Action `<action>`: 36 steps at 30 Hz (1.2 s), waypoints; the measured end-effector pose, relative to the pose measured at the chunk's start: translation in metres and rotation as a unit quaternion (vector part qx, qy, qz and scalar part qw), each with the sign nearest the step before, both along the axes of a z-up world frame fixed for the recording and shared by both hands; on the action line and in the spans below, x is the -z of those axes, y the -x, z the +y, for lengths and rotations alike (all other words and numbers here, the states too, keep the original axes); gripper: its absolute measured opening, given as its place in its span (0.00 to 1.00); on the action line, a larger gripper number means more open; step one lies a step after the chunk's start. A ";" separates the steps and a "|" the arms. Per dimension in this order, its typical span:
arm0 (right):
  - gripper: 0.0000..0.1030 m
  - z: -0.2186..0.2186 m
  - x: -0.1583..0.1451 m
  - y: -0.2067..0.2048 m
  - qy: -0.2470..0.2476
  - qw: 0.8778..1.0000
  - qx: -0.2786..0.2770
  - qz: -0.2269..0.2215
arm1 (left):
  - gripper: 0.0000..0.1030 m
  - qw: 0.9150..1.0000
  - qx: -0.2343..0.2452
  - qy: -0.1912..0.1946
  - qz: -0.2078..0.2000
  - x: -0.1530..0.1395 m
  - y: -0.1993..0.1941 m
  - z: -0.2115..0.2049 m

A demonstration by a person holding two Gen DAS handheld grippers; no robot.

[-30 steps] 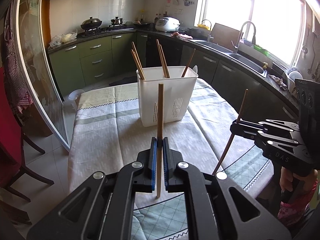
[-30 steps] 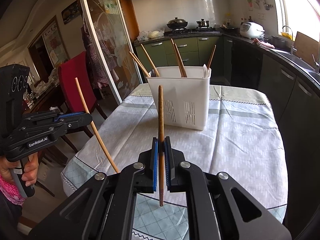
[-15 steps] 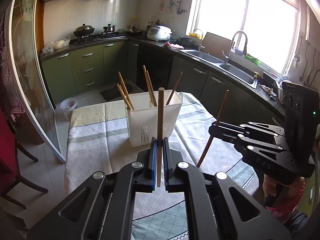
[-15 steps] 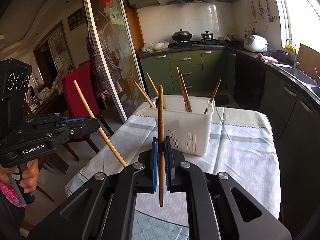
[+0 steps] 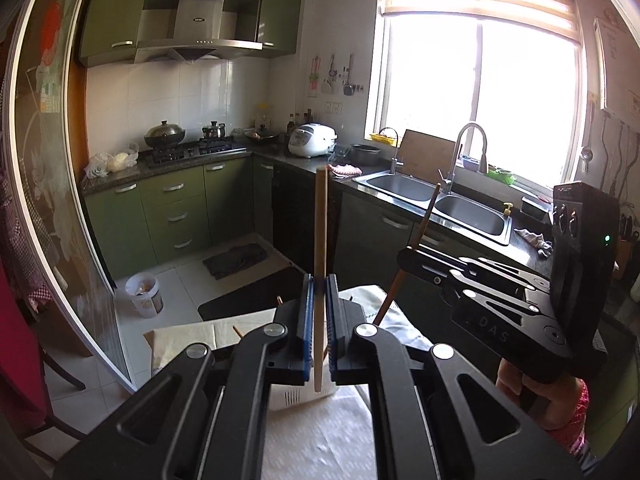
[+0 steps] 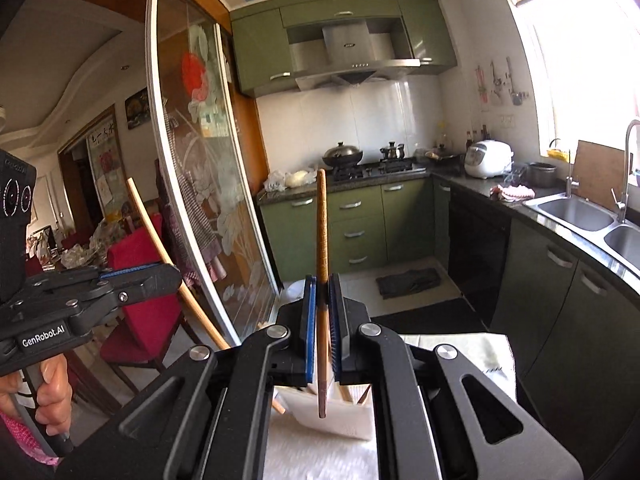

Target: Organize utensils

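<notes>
A: What had changed over that last second?

B: Both grippers had risen and closed in on the white utensil holder (image 6: 340,416). A second earlier it stood in full view across the table; at this moment only its lower part showed beneath each pair of fingers.

A: And their grip?

B: The left gripper (image 5: 319,320) was clamped tight on a pale wooden chopstick (image 5: 320,240), held upright. The right gripper (image 6: 322,320) was pinched on a darker brown chopstick (image 6: 321,240), also upright, its lower tip hanging just above the holder.

A: Meaning?

B: I judged both sticks were nearly lined up for dropping in. Other chopsticks (image 6: 345,394) already leaned inside the holder, which sat on the tablecloth (image 5: 320,440).
</notes>
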State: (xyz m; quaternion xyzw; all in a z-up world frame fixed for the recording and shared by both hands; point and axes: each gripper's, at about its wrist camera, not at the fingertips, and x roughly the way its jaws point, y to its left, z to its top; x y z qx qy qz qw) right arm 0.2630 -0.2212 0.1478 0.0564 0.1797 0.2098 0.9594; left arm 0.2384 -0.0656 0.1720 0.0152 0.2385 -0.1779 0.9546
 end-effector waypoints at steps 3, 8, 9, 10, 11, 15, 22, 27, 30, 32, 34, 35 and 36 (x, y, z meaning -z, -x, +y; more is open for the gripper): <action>0.07 0.000 -0.004 -0.024 0.002 1.000 0.015 -0.008 | 0.06 1.000 -0.010 -0.002 -0.005 0.002 -0.022 -0.004; 0.07 0.005 0.025 -0.068 0.005 1.000 0.018 0.023 | 0.06 1.000 -0.030 -0.001 0.008 0.030 -0.061 -0.003; 0.07 0.007 0.033 -0.075 0.008 0.999 0.017 0.032 | 0.06 0.999 -0.032 0.001 0.014 0.038 -0.068 -0.002; 0.07 0.010 0.043 -0.081 0.013 0.999 0.014 0.042 | 0.06 0.999 -0.035 0.000 0.019 0.046 -0.075 -0.002; 0.07 0.013 0.052 -0.085 0.018 0.998 0.014 0.051 | 0.06 0.999 -0.039 -0.002 0.024 0.054 -0.081 -0.001; 0.07 0.023 0.086 -0.094 0.030 0.996 0.006 0.080 | 0.06 0.998 -0.043 -0.016 0.044 0.088 -0.094 -0.007; 0.07 0.039 0.132 -0.092 0.066 0.992 0.005 0.110 | 0.20 0.997 -0.050 -0.017 0.064 0.134 -0.096 -0.009; 0.09 0.043 0.150 -0.083 0.080 0.990 0.005 0.115 | 0.42 0.997 -0.063 -0.017 0.049 0.148 -0.083 -0.007; 0.15 0.039 0.150 -0.065 0.071 0.992 0.007 0.108 | 0.49 0.997 -0.072 -0.010 0.038 0.151 -0.064 -0.004; 0.23 0.032 0.147 -0.046 0.066 0.993 0.007 0.099 | 0.59 0.996 -0.080 -0.004 0.028 0.151 -0.046 0.001; 0.27 0.023 0.146 -0.018 0.062 0.994 0.011 0.086 | 0.74 0.996 -0.083 -0.001 0.019 0.151 -0.022 0.006; 0.34 0.019 0.146 -0.003 0.059 0.995 0.013 0.080 | 0.77 0.996 -0.085 -0.001 0.012 0.151 -0.009 0.009; 0.46 0.014 0.147 0.013 0.054 0.996 0.015 0.075 | 0.85 0.996 -0.089 -0.003 0.004 0.152 0.006 0.011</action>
